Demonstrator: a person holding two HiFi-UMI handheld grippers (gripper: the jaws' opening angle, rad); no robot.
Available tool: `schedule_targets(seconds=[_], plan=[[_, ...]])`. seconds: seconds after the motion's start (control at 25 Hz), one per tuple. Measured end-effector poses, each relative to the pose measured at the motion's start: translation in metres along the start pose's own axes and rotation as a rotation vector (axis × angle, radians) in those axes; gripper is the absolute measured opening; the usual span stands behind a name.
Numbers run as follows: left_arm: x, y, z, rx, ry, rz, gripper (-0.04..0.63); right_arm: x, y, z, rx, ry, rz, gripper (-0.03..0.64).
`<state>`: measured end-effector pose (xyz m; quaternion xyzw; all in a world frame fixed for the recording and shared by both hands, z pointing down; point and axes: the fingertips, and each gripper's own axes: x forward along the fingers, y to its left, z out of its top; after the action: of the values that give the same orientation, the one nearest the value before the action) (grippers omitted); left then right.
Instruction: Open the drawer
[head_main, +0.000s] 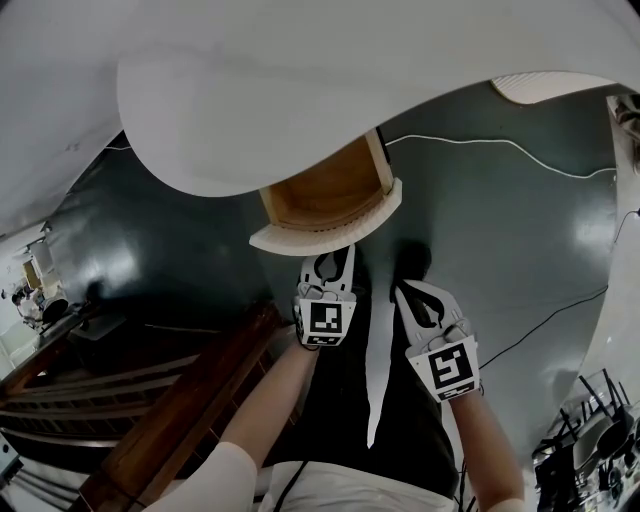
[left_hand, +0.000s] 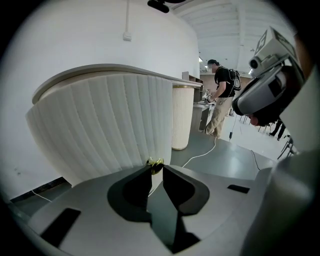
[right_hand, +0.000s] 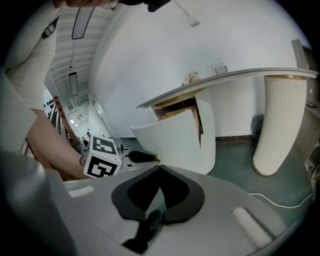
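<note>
- Drawer (head_main: 330, 190): sits directly under the curved white worktop (head_main: 300, 100) and is already pulled partway out, with the wooden inside showing.
  - It looks like a rigid wood box, moderately heavy and not fragile.
  - It should run straight on its slides, so pull along the slide axis with no sideways load.
- Fluted front (left_hand: 110, 125): curved and smooth, with no edge to hook. Don't grab here.
- Left gripper (left_hand: 156, 168): narrow opening, tips closed around the knob at the drawer front. Nothing else is between the jaws.
- Right gripper (right_hand: 159, 168): jaws together and empty. It hangs beside the left one, clear of the drawer.
- Knob (left_hand: 155, 162): small brass piece low on the front, and the only place to take hold.
  - It is hard, polished and likely slippery, and the tip contact is small.
  - Pinch behind its head and keep the pull steady, or the tips could slide off.
</note>
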<state>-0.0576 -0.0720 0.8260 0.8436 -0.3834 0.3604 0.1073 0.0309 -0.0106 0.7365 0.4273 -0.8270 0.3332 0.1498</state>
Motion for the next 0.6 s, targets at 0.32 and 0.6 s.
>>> schedule_targets(seconds=[0.32, 0.6], plan=[[-0.012, -0.014, -0.01, 0.024, 0.019, -0.039, 0.069, -0.005, -0.001, -0.002, 0.001, 0.004, -0.014, 0.011], [-0.015, -0.018, -0.013, -0.001, 0.032, -0.029, 0.067, -0.004, 0.002, -0.003, -0.006, 0.007, -0.009, 0.011]])
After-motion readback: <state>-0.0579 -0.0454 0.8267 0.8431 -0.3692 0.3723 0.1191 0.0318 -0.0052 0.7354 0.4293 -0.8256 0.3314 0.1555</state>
